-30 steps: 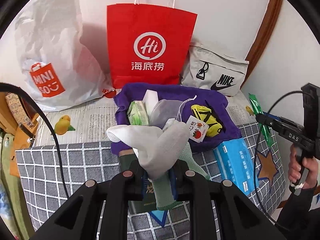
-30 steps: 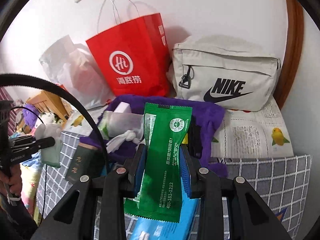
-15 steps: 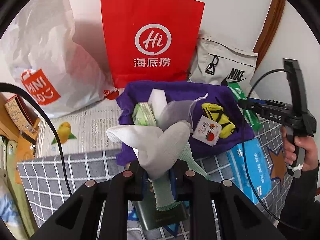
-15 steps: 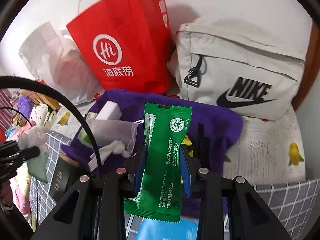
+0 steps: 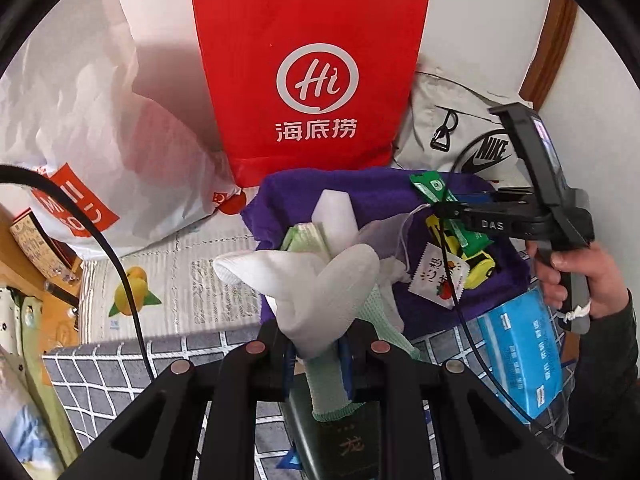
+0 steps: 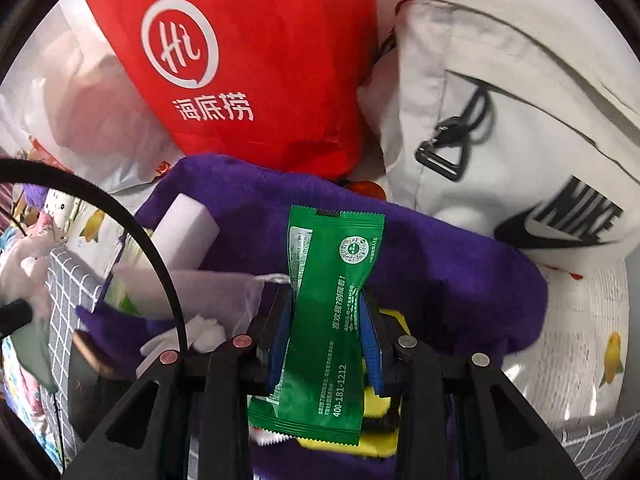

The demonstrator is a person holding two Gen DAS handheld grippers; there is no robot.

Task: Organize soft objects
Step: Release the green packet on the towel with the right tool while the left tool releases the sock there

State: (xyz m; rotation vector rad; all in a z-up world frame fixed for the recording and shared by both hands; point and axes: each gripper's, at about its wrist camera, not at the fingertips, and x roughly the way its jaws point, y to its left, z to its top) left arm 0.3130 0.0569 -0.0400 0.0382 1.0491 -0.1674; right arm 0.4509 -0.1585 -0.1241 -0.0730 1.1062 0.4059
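Observation:
My left gripper (image 5: 316,356) is shut on a bundle of white and pale green gloves (image 5: 320,284), held just in front of the purple cloth (image 5: 360,188). On that cloth lie a white foam block (image 5: 334,216), a mesh pouch (image 6: 212,288), a yellow toy (image 5: 476,264) and a small sachet (image 5: 438,280). My right gripper (image 6: 326,332) is shut on a green packet (image 6: 332,312) and hangs over the cloth's (image 6: 440,272) middle. In the left wrist view that right gripper (image 5: 440,210) reaches in from the right, held by a hand (image 5: 572,276).
A red paper bag (image 5: 312,80), a white plastic bag (image 5: 80,120) and a grey Nike bag (image 6: 520,120) stand against the wall behind the cloth. A blue tissue pack (image 5: 516,344) and a dark green booklet (image 5: 344,440) lie on the grey checked blanket (image 5: 112,376).
The right gripper has swung in and down with the green packet, from beside the cloth to over it. The left gripper with the gloves has come closer to the cloth.

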